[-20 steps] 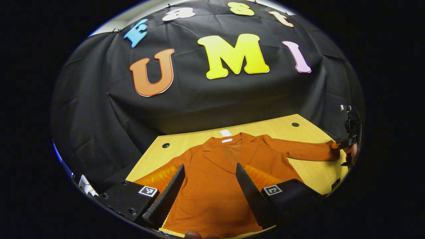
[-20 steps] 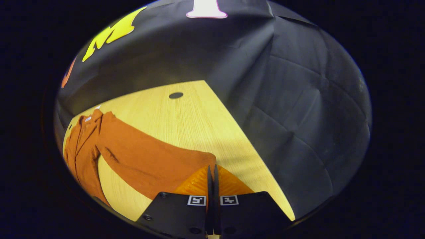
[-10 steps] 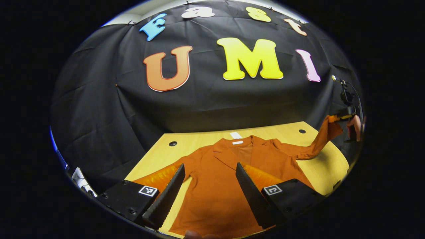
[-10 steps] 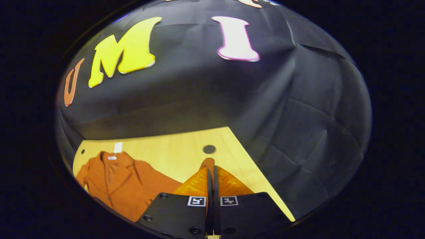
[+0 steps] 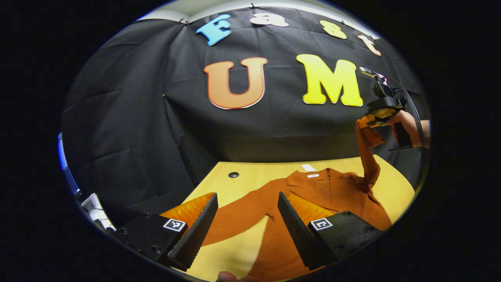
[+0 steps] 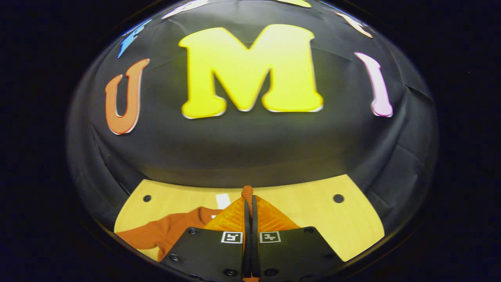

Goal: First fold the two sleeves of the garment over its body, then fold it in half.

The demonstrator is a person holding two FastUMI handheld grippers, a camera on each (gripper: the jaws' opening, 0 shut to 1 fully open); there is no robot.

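Two grippers, one garment. Biggest thing on the scene is the booth's black cloth wall closing in the back and sides. Below it a light wood table, with round dark holes near its far corners.

On the table lies the orange garment, collar toward the wall with a white tag beside it. Body is flat on the wood. One sleeve lies stretched out flat across the table, running under the left gripper's view. The other sleeve is lifted off the table, hanging up from the shoulder to the right gripper, seen far off in the left gripper view with a hand holding it.

Right gripper: fingers pressed together with a bit of orange cuff poking out between them, so it is clamped on that sleeve's end. Left gripper: fingers spread wide, nothing between them, hovering above the flat sleeve and the garment's lower part.

Step in hand, by my read: sleeve fold, the raised sleeve being carried toward the body. Next move calls for bringing the cuff over the chest and laying it down without dragging the shoulder, then letting go. The sleeve lying flat is not over the body, so that fold remains, then the half fold. Fabric looks limp, could bunch on landing.
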